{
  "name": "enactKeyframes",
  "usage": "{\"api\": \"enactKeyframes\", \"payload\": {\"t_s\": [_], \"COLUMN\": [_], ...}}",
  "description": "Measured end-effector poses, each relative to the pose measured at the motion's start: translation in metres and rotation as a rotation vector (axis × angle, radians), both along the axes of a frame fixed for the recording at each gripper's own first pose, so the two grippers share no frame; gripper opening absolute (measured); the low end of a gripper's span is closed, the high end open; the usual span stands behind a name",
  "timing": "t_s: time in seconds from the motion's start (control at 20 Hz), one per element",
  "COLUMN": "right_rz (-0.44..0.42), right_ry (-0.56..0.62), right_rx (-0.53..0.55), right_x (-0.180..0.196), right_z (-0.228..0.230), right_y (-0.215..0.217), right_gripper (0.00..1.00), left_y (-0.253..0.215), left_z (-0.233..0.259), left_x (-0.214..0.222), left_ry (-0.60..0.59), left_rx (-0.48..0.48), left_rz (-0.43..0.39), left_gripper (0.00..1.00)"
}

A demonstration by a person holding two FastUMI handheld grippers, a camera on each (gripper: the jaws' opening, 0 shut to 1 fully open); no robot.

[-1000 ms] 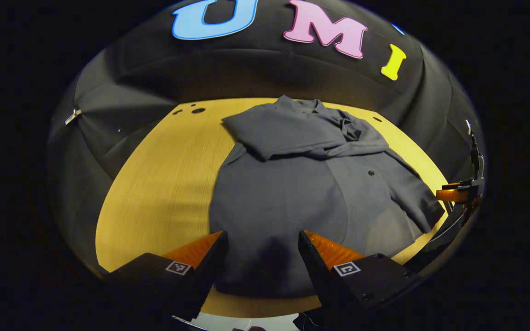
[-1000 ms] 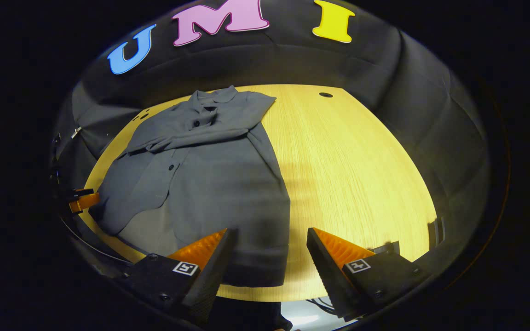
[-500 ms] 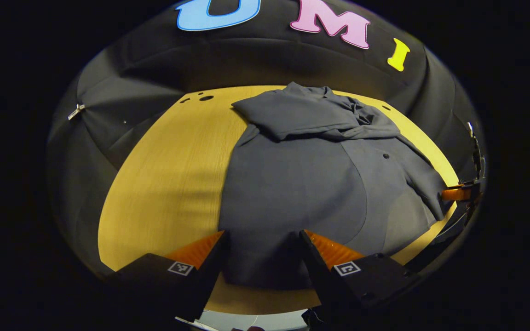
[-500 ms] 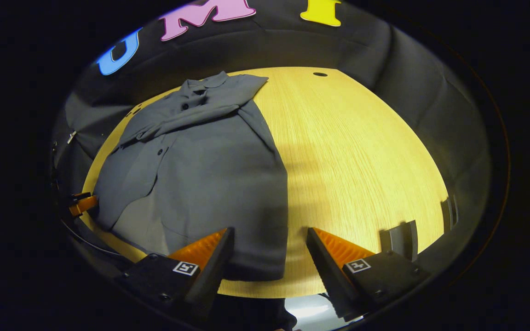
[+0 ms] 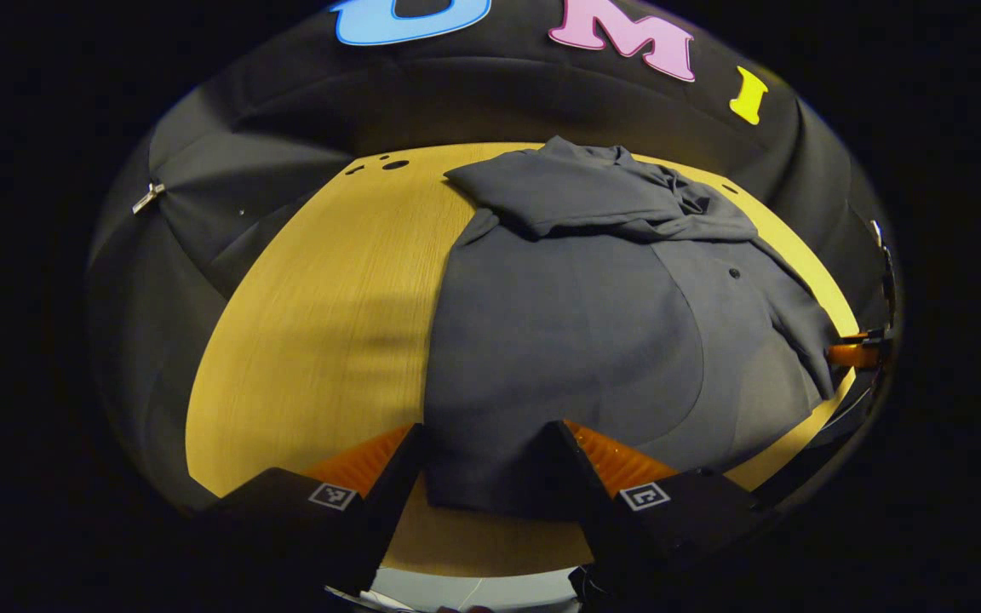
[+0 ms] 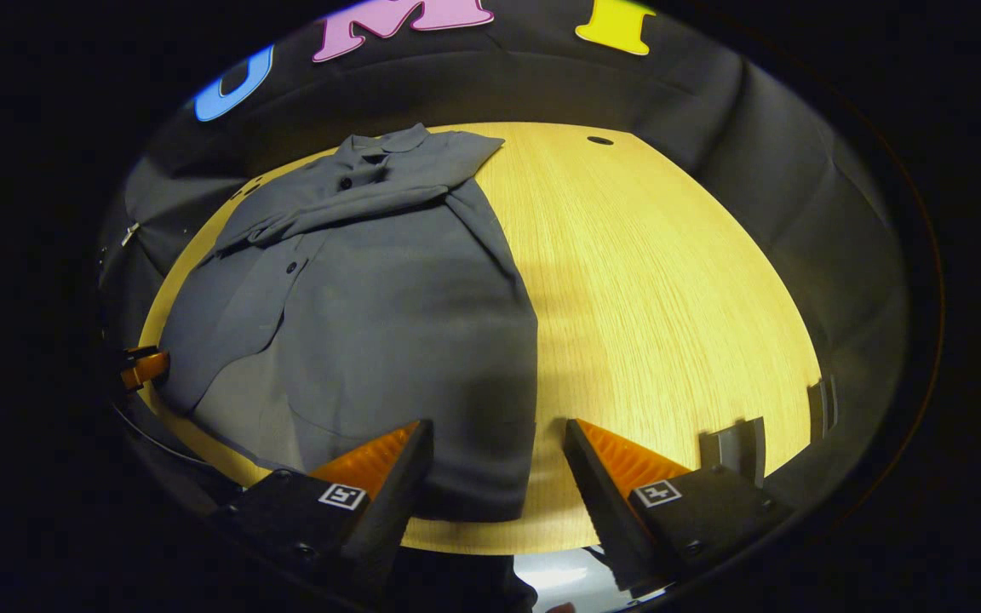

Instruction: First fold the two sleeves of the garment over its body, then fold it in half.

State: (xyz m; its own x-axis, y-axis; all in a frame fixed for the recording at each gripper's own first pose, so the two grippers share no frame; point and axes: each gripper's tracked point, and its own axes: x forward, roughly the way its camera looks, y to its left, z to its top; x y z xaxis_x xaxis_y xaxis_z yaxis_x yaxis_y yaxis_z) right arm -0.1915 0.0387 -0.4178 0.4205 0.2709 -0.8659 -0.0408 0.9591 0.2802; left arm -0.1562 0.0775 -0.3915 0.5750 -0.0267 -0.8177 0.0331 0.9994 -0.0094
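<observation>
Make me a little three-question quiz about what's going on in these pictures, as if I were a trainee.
1. True or false: both sleeves of the grey shirt already lie folded over its body.
2. What does each claw hover by? A) the collar B) the near hem corners C) the table's far edge
3. Fill in: the left claw and the right claw both stand ____.

Key
1. True; the sleeves lie crossed over the chest, near the collar.
2. B; each open claw sits at a near hem corner, above the wooden table.
3. Open; neither grips the cloth yet.
</observation>
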Motion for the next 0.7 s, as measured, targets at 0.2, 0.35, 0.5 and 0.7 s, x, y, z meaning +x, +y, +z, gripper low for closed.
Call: {"api": "enactKeyframes", "payload": {"t_s": [0.2, 0.35, 0.5, 0.7], "right_rz": [0.103, 0.036, 0.005, -0.051], "right_ry": [-0.021, -0.050, -0.132, -0.246], "right_rx": [0.000, 0.097, 0.131, 0.167], "right_x": [0.002, 0.016, 0.038, 0.077], "right_z": [0.007, 0.028, 0.055, 0.096], "right_y": [0.021, 0.030, 0.026, 0.024], "right_gripper": [0.06, 0.05, 0.05, 0.05], "left_y": [-0.029, -0.025, -0.026, -0.034], "left_z": [-0.001, 0.005, 0.029, 0.072], "left_x": [0.010, 0.016, 0.031, 0.065], "left_ry": [0.005, 0.024, -0.024, -0.120], "left_rx": [0.016, -0.021, -0.071, -0.118], "left_rz": [-0.124, -0.078, -0.049, -0.035], "left_gripper": [0.29, 0.06, 0.03, 0.06]}}
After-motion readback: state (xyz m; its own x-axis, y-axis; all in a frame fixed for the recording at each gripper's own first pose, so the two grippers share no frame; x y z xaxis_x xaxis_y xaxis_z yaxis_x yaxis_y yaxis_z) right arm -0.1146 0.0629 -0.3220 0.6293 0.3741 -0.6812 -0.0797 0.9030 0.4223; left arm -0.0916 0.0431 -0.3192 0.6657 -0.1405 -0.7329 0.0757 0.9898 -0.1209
